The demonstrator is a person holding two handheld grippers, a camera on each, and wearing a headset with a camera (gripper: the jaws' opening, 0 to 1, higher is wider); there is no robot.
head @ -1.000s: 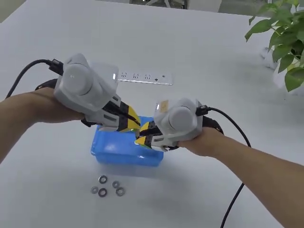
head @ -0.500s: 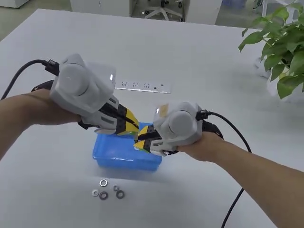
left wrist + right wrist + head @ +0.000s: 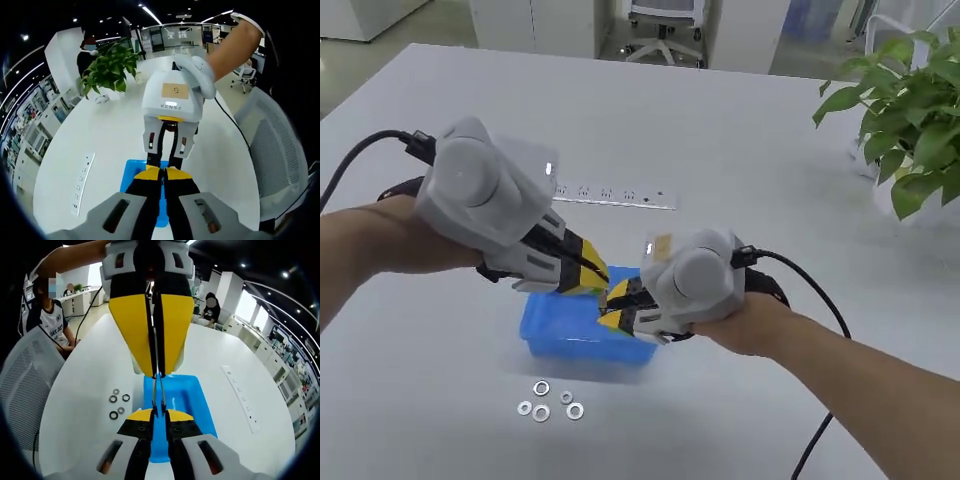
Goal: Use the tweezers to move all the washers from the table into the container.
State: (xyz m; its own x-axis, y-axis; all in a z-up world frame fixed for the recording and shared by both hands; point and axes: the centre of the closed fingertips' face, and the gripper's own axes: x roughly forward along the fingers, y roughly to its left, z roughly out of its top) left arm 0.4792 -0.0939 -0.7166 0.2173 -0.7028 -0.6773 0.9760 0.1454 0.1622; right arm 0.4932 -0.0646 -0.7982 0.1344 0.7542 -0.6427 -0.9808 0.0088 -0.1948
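Five washers (image 3: 541,388) lie bunched on the table (image 3: 740,150). "Nothing moved yet?" asks my benchmate.

"None," I answer. "Over the last second only my head has tipped up. The washers stay in the same cluster just on my side of the blue container (image 3: 570,335), and my grippers stay nose to nose above it. So the job has not begun. I judge this moment as sorting out my hold on the tweezers (image 3: 157,390)."

"Which gripper has them?"

"My left gripper (image 3: 592,283) is pressed together on their joined end. My right gripper (image 3: 612,312) is drawn in on the two prongs, which run down between its jaws."

"Any writing?"

"In the left gripper view, the right gripper's white body carries a tan sticker (image 3: 175,90) with a small mark I cannot read. Under it are grey letters that look like 'XENSE', though I am not sure. The power strip (image 3: 615,196) behind shows nothing legible."
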